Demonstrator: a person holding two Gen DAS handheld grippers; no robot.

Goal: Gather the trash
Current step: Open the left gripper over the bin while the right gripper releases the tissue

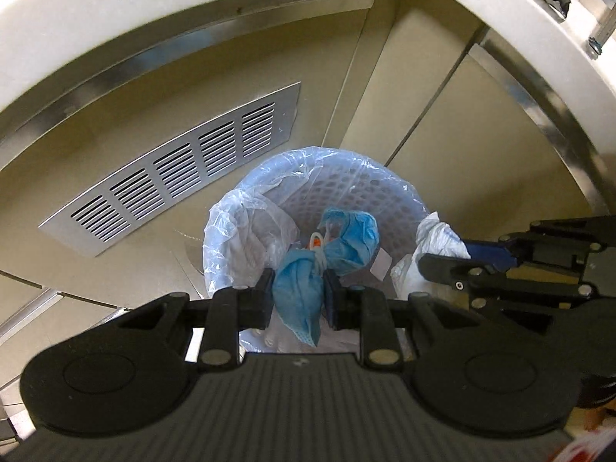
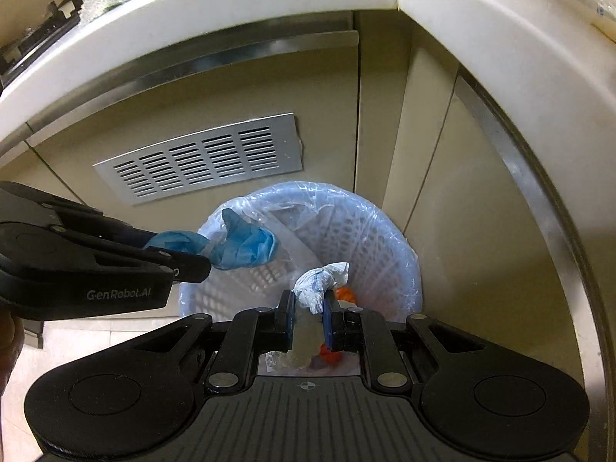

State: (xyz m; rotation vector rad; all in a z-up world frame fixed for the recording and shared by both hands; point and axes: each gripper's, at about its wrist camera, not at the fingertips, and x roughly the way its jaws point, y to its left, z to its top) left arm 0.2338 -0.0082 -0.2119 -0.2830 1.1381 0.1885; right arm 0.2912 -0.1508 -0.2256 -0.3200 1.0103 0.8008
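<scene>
Two claws above the lined bin point(image 1: 346, 177): left claw point(image 1: 298, 296) clamped on blue mask point(image 1: 300, 288), right claw point(image 2: 310, 319) on crumpled tissue point(image 2: 321, 281).

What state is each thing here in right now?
Left tongs: shut on blue face mask, over the bin.
Right tongs: shut on crumpled white wrapper.
Trash bin: open, lined with clear bag, some trash inside.
Cabinet doors: closed.

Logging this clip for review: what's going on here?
A person holds two grippers over a lined white waste basket standing by the kitchen cabinets. The left gripper is clamped on a crumpled blue face mask, the right gripper on a wad of white paper. Neither piece has been dropped in yet.
</scene>
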